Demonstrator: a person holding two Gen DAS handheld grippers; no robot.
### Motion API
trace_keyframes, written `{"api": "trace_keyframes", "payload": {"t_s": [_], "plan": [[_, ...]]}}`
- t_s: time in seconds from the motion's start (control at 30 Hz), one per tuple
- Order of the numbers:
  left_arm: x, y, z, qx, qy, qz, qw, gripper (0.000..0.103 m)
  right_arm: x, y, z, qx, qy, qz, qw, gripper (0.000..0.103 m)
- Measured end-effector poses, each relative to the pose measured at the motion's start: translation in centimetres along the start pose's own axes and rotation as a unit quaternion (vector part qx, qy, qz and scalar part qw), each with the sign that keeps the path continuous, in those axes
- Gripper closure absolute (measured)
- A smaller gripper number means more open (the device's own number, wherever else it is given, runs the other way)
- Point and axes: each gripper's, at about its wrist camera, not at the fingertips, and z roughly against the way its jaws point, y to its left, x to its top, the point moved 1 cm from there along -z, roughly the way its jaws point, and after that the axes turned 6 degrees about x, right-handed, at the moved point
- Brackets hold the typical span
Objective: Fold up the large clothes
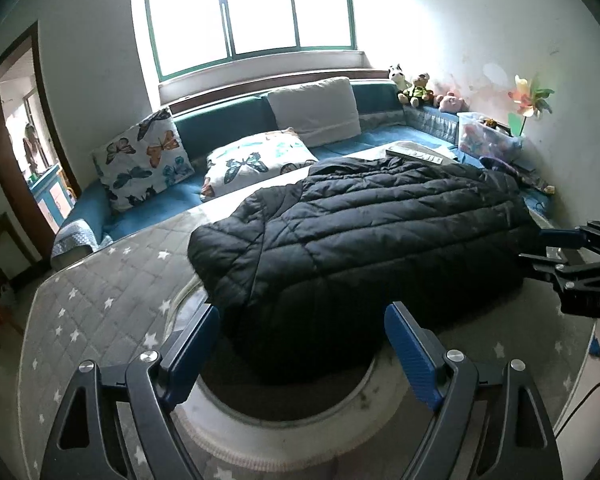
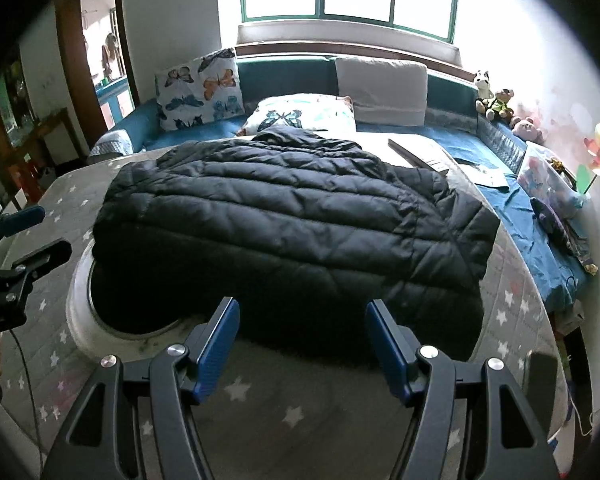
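A black quilted puffer jacket lies spread flat on a grey star-patterned mat, collar towards the pillows. My left gripper hovers open at the jacket's near-left hem, with nothing between its blue pads. My right gripper stands open just short of the near hem, also empty. Each gripper shows in the other's view: the right gripper off the jacket's right edge, the left gripper off its left edge. A sleeve sticks out at the right.
Butterfly pillows and a grey cushion rest on the blue sofa behind. A flat book-like thing lies beyond the jacket. Plush toys, a clear storage box and a pinwheel line the right wall. A doorway opens at left.
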Motion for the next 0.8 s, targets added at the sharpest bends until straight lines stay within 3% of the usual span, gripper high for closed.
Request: {"api": "trace_keyframes", "payload": {"t_s": [0.3,0.8], "plan": [[-3.6,0.7,3.3,0.011,-0.002,0.003,0.9999,0.012,-2.7,3.2,1.8,-0.003,-0.021,0.007,1.0,0.031],[-5.7,1.6,5.3,0.007,-0.011,0.011,0.9999,0.012,-5.4,5.2,3.7,-0.02,-0.045,-0.021,0.999,0.031]]}}
